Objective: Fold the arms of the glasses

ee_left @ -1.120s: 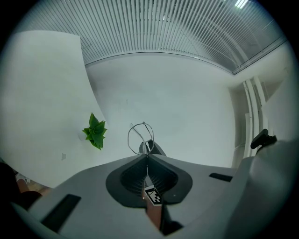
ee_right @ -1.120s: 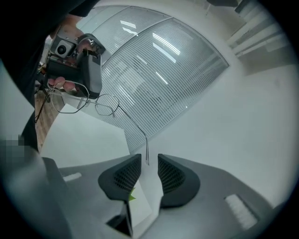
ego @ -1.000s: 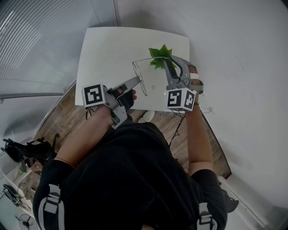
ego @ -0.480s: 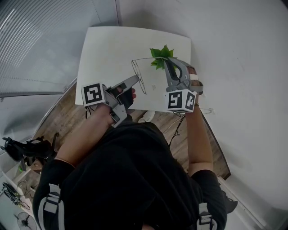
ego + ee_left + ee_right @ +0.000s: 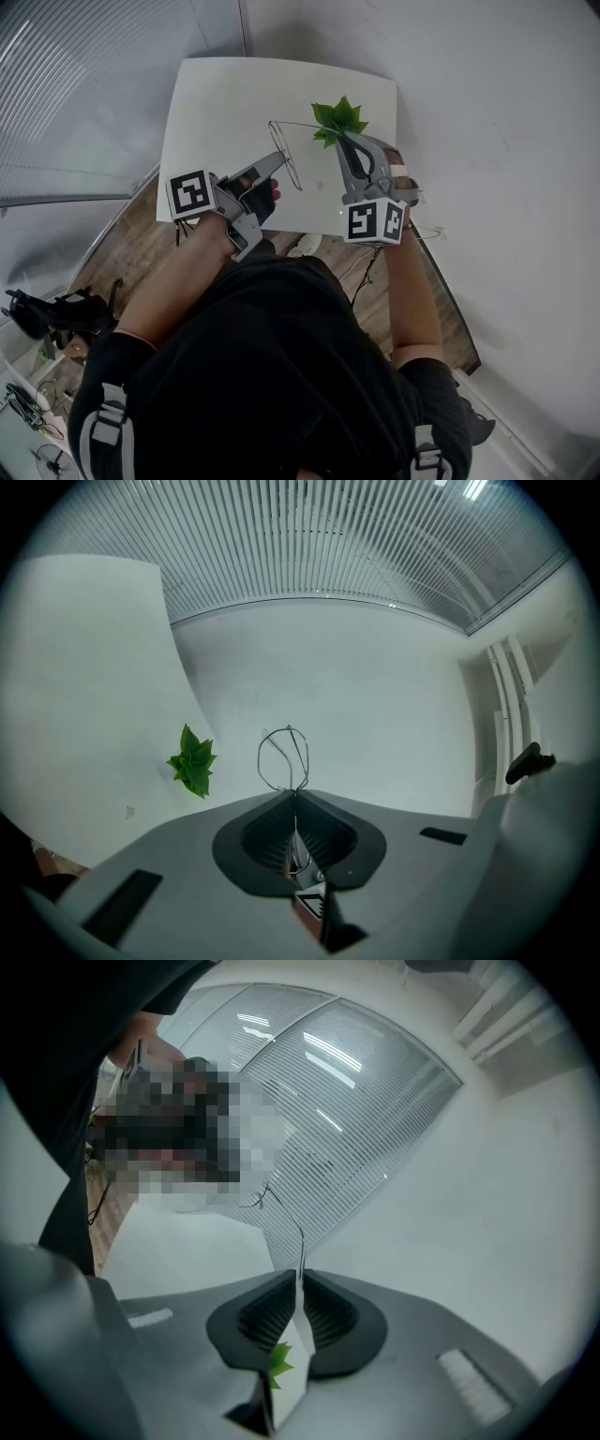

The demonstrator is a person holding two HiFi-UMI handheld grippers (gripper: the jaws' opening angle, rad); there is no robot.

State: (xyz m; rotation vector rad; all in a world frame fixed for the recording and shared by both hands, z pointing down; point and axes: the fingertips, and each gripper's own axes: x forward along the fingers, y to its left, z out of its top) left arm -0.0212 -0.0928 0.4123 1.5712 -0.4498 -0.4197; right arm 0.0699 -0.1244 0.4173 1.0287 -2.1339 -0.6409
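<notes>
Holding the wire glasses [image 5: 286, 157] up just beside the green plant [image 5: 337, 119], the left gripper [image 5: 277, 163] is clamped tight on the lens rim. The right gripper [image 5: 343, 142] is closing around one arm, not pinching yet. I think no arm is folded yet.

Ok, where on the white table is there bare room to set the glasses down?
Bare: the table from its far left corner down to the left gripper. Crowded on the right: the green plant and the right gripper, jaws closing round an arm of the glasses.
</notes>
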